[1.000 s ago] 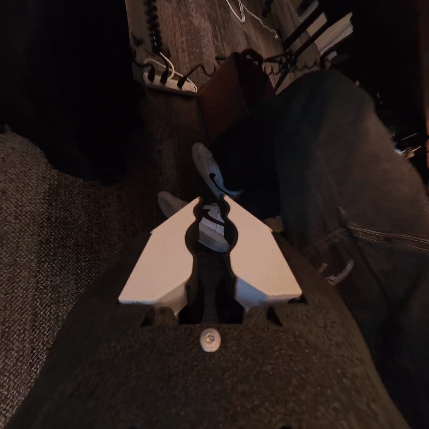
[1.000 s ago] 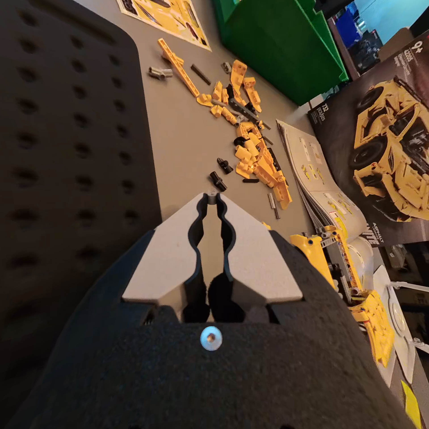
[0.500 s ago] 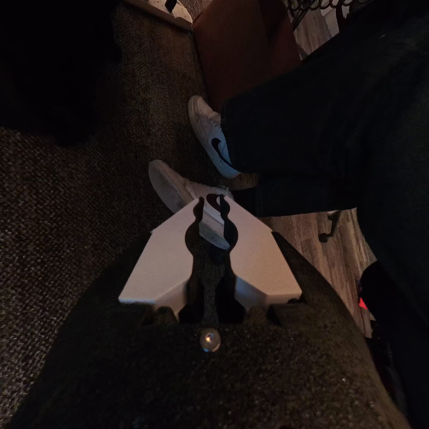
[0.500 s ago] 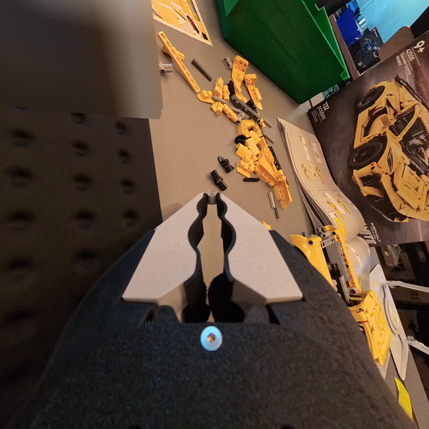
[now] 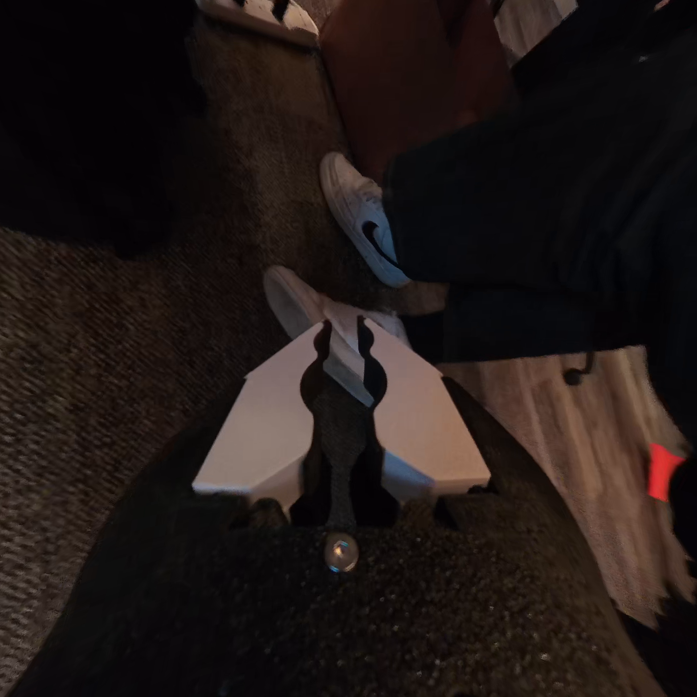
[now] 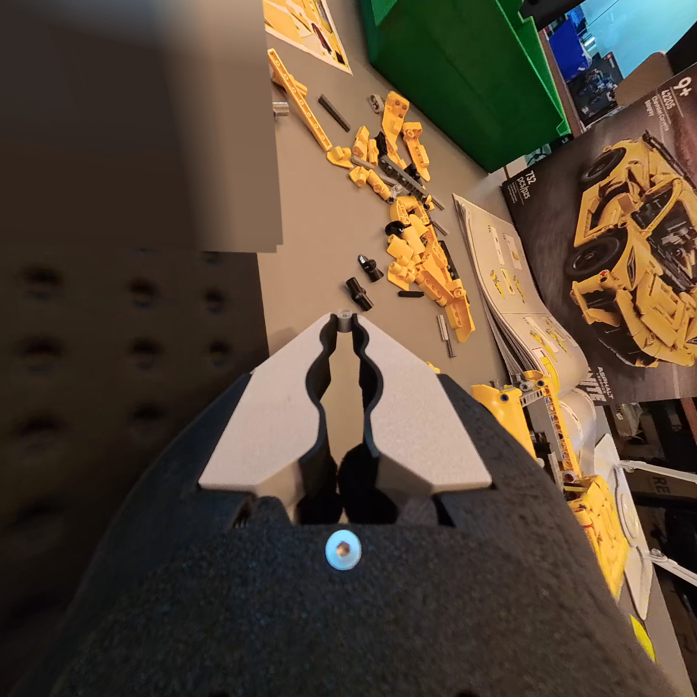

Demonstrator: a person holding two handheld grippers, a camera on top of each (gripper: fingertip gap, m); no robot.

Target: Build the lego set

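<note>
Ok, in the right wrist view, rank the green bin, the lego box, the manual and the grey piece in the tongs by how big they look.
1. green bin and lego box: alike, both cropped, so unranked
2. manual
3. grey piece, smallest, though nearest the camera

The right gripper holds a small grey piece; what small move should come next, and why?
Probably carry the grey piece, pinched at the tips of the right gripper, toward the half-built yellow car. The left gripper points at the floor, holding nothing.
</note>
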